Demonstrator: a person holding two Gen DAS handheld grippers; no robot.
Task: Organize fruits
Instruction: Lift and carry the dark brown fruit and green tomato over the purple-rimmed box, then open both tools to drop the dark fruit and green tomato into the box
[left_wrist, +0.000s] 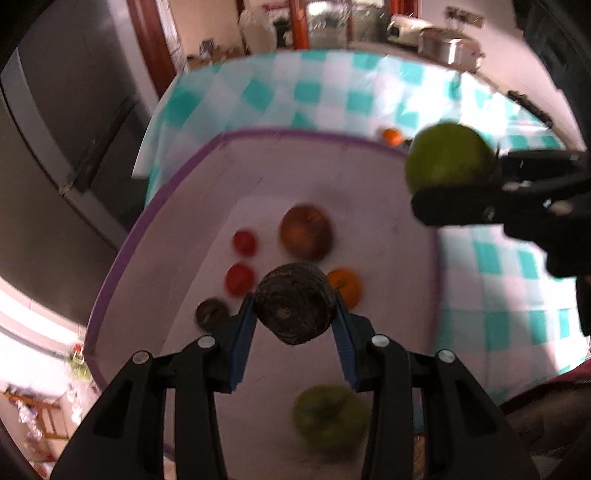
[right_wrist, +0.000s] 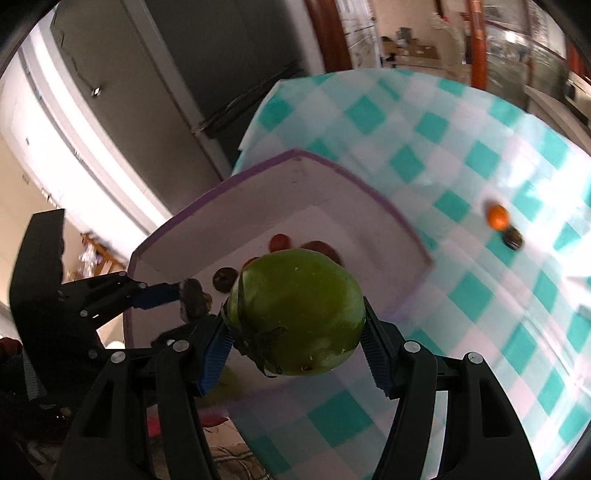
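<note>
My left gripper (left_wrist: 294, 314) is shut on a dark wrinkled fruit (left_wrist: 294, 308) and holds it above a white box with a purple rim (left_wrist: 110, 273). In the box lie two red fruits (left_wrist: 242, 258), a brown-red apple (left_wrist: 305, 232), an orange fruit (left_wrist: 345, 286), a small dark fruit (left_wrist: 212, 314) and a green apple (left_wrist: 330, 415). My right gripper (right_wrist: 295, 332) is shut on a large green fruit (right_wrist: 295, 312) and holds it over the box's near right corner; it also shows in the left wrist view (left_wrist: 448, 158).
The box (right_wrist: 177, 225) sits on a table with a teal and white checked cloth (right_wrist: 480, 295). A small orange fruit (right_wrist: 496, 216) and a dark fruit (right_wrist: 512, 238) lie on the cloth to the right. A dark fridge (left_wrist: 55, 147) stands on the left.
</note>
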